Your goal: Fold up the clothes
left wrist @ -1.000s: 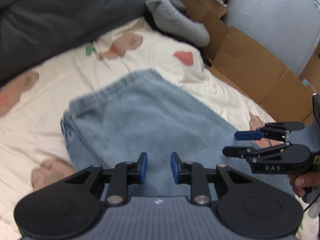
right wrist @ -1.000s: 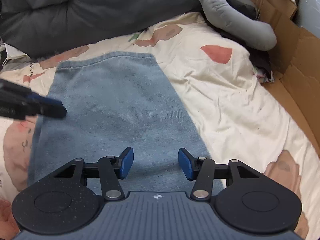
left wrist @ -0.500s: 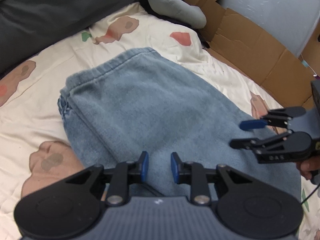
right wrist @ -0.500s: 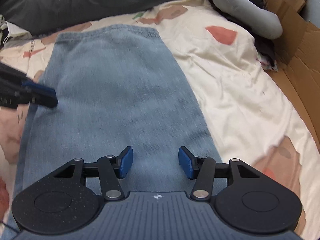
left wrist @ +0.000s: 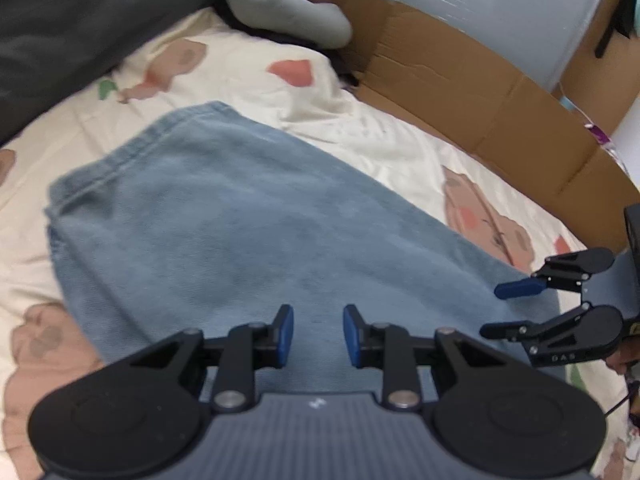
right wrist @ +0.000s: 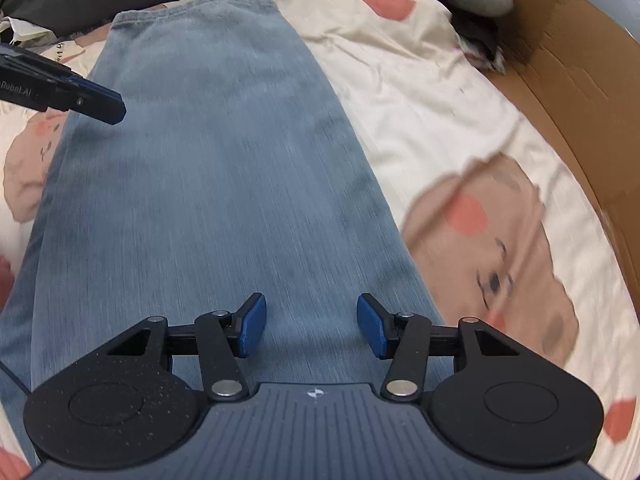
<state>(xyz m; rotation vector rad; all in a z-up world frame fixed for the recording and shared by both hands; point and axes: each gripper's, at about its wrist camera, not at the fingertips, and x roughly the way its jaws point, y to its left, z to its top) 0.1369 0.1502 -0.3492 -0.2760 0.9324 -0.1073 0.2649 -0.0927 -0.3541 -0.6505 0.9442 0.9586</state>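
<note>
Hovering w/ nothing held, left gripper [left wrist: 318, 334] and right gripper [right wrist: 311, 327] both stood released over the jeans [right wrist: 208, 184], which lay flat lengthwise on the bed [right wrist: 420, 92]. Risk: pinching only the top denim layer, so the fold would skew & bunch.

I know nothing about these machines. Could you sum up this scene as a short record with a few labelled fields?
Garment: light blue denim jeans, lying flat, lengthwise, hem at the far end
Surface: cream bedsheet with pink cartoon prints
Left gripper: fingers apart, nothing between them, above the denim
Right gripper: fingers wider apart, empty, above the denim
Far end: dark grey bedding, grey cushion
Right side: brown cardboard
</note>
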